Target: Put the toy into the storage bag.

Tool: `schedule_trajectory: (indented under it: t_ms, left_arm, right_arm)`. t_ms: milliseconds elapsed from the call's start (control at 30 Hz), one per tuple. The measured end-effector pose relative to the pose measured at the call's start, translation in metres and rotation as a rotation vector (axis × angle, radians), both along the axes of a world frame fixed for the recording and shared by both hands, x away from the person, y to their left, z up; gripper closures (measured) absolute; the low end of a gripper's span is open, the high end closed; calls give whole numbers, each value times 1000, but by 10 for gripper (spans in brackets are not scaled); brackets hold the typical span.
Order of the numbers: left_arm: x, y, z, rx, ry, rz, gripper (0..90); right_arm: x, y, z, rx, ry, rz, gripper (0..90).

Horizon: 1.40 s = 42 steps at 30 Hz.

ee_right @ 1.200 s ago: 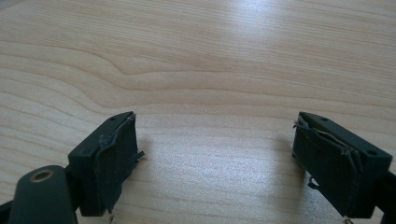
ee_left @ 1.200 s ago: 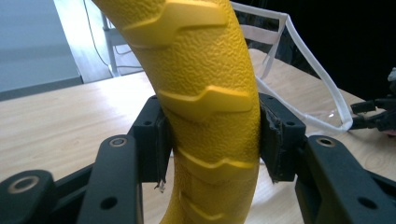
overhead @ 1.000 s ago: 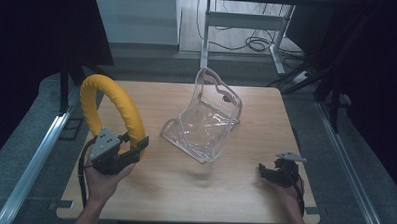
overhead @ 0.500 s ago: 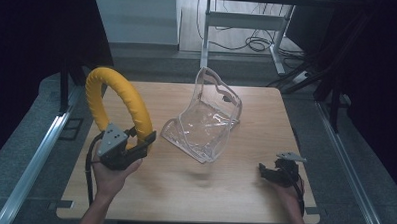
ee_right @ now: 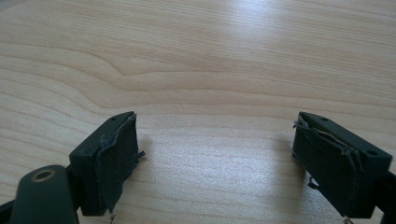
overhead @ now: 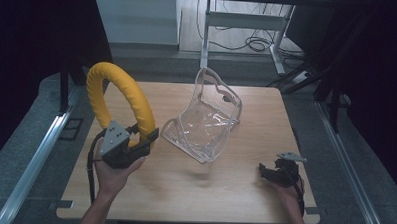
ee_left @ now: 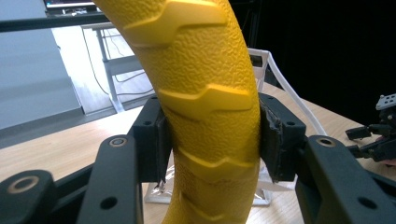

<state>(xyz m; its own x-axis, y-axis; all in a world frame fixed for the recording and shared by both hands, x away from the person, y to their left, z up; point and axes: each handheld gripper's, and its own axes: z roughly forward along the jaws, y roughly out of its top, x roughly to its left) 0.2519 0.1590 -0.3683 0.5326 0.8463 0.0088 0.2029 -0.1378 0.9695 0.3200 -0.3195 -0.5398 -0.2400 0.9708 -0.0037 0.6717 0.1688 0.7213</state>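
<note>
1. Yellow ring (overhead: 118, 100), a thick arch of textured rubbery stuff with raised chevron ridges, now stands left of centre in the high view, a little nearer the clear bag than a second ago.
2. Left gripper (overhead: 146, 140) is clamped on one end of it; in the left gripper view both pads (ee_left: 275, 140) press the yellow ring (ee_left: 205, 107) from either side, and the grip has not slackened.
3. Clear plastic zip bag (overhead: 206, 120) stands open at mid-frame on the pale wooden table (overhead: 193, 192), just right of the ring.
4. Right gripper (overhead: 265, 172) rests at lower right, unmoved, jaws apart over bare wood with nothing between them.
5. Judging by the drift, the ring seems bound for the bag's mouth.
</note>
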Motion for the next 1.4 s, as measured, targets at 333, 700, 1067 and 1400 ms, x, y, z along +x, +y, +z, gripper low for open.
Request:
schedule_trajectory:
  t_ms: [333,700,1067,1400]
  left_arm:
    - [1,-5,5,8,-11,-9,498]
    - [4,-13,13,4,-33,-15,498]
    - [7,-29,27,18,-65,-41,498]
    - [14,-45,37,33,-80,-75,497]
  right_arm:
    - [0,0,0,1,0,-2,142]
    - [0,0,0,2,2,-3,142]
    - [0,0,0,2,3,-3,142]
    - [0,0,0,2,-1,-2,142]
